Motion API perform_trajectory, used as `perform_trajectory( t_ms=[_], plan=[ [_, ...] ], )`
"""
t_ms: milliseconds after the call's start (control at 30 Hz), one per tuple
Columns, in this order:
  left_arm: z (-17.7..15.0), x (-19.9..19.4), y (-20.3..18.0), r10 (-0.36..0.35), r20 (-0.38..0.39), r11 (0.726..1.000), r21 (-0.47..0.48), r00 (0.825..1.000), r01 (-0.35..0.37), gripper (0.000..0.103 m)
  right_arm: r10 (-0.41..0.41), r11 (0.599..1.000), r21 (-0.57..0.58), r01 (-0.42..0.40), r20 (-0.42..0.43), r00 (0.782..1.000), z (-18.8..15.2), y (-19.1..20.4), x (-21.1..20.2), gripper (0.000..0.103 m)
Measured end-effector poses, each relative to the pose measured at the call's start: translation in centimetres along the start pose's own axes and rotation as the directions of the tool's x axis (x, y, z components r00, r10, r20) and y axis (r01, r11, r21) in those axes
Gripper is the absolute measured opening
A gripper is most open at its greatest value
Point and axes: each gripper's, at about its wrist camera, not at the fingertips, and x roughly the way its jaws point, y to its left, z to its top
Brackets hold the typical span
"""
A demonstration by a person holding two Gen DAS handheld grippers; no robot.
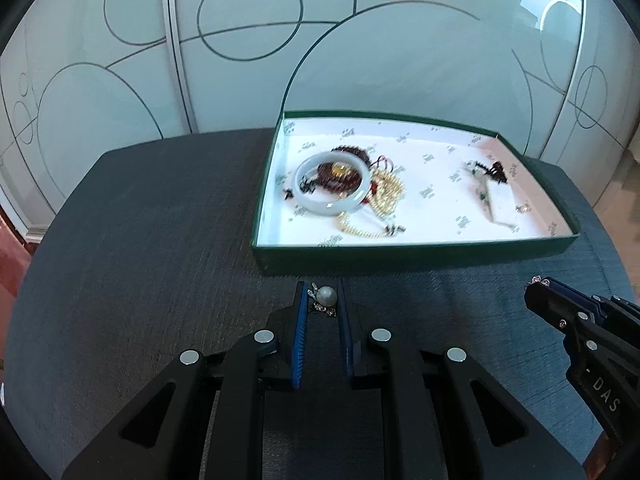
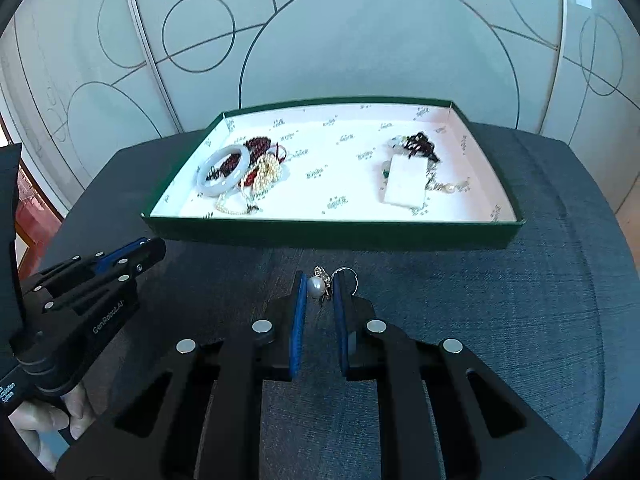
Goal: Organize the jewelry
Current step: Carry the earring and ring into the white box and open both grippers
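While most pieces already lie in the green tray (image 2: 332, 232) (bangle (image 1: 330, 186) and beads at its left end, a white card (image 2: 404, 182) at its right), both tools are clenched: left gripper (image 1: 323, 300) on a pearl earring (image 1: 327, 295), right gripper (image 2: 320, 286) on its twin (image 2: 316, 286), both above the table, short of the tray.

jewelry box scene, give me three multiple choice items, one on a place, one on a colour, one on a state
1. Where does the pale bangle lie?
A. left part of the box
B. right part of the box
C. on the table

2. What colour is the outside of the box?
A. red
B. dark green
C. yellow

3. What does the right gripper hold?
A. nothing
B. the white card
C. a pearl earring

Key: 1 A, it rests on beads at the left end; 2 B, the front wall shows green; 3 C, the pearl sits between its pads.
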Motion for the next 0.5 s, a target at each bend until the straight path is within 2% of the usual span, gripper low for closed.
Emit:
perform_trajectory(
  t_ms=[500],
  plan=[
    [6.4, -1.3, -2.2, -0.019, 0.087, 0.999, 0.029, 0.996, 0.017, 0.015, -0.005, 1.000, 0.000, 0.005, 0.109, 0.994, 5.8, -0.7, -2.5, 0.014]
  ],
)
